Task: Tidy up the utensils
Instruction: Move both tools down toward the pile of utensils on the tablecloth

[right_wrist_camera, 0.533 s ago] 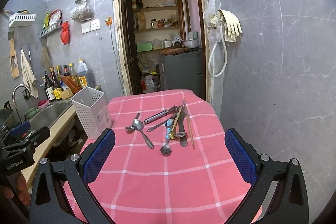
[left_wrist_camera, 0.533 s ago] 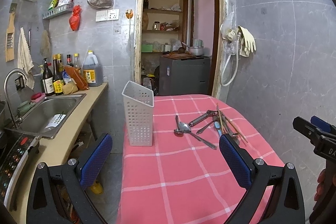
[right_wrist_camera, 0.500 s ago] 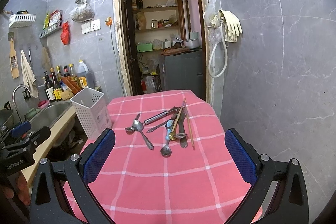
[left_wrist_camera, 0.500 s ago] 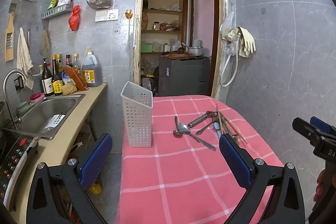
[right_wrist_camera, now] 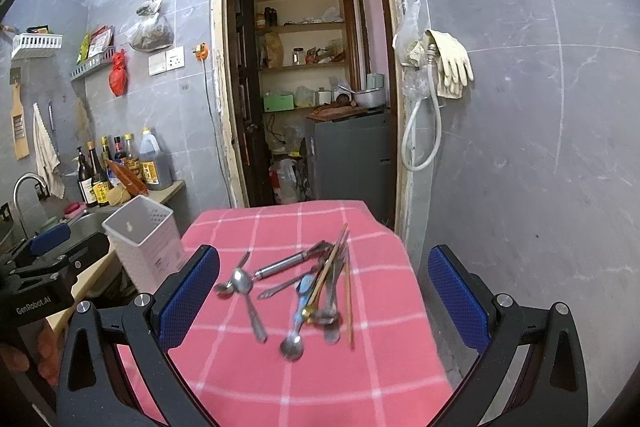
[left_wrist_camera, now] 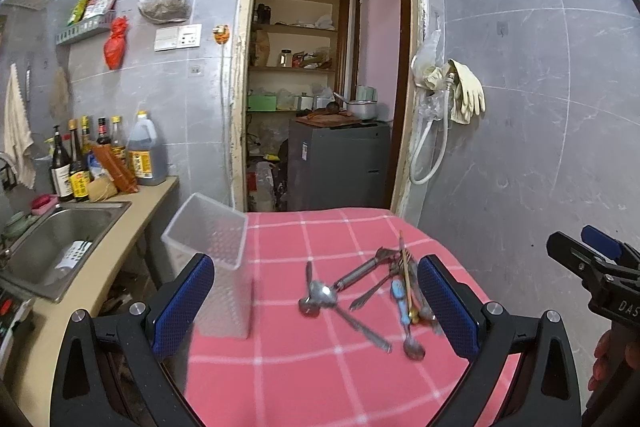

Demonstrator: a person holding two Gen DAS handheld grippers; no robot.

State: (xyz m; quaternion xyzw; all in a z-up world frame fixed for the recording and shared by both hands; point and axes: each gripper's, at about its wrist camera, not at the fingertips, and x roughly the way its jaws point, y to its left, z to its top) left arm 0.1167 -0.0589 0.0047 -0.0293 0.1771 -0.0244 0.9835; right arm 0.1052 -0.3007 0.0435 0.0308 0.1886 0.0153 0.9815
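None of the utensils (right_wrist_camera: 304,287) has reached the white holder (right_wrist_camera: 146,241) at middle left, which looks empty; they lie heaped at frame centre on the pink tablecloth (right_wrist_camera: 304,379), with left gripper (left_wrist_camera: 316,303) and right gripper (right_wrist_camera: 324,301) both spread wide, holding nothing.

The pink checked tablecloth (right_wrist_camera: 304,387) lies bare on the near side of the utensil pile (right_wrist_camera: 316,287), giving open passage there. Left of the pile, the white perforated holder (left_wrist_camera: 212,259) stands upright at the cloth's left edge, with bare cloth between them. Right of the pile, the grey tiled wall (right_wrist_camera: 520,187) stands close. Beyond the pile, cloth runs bare to the far edge.
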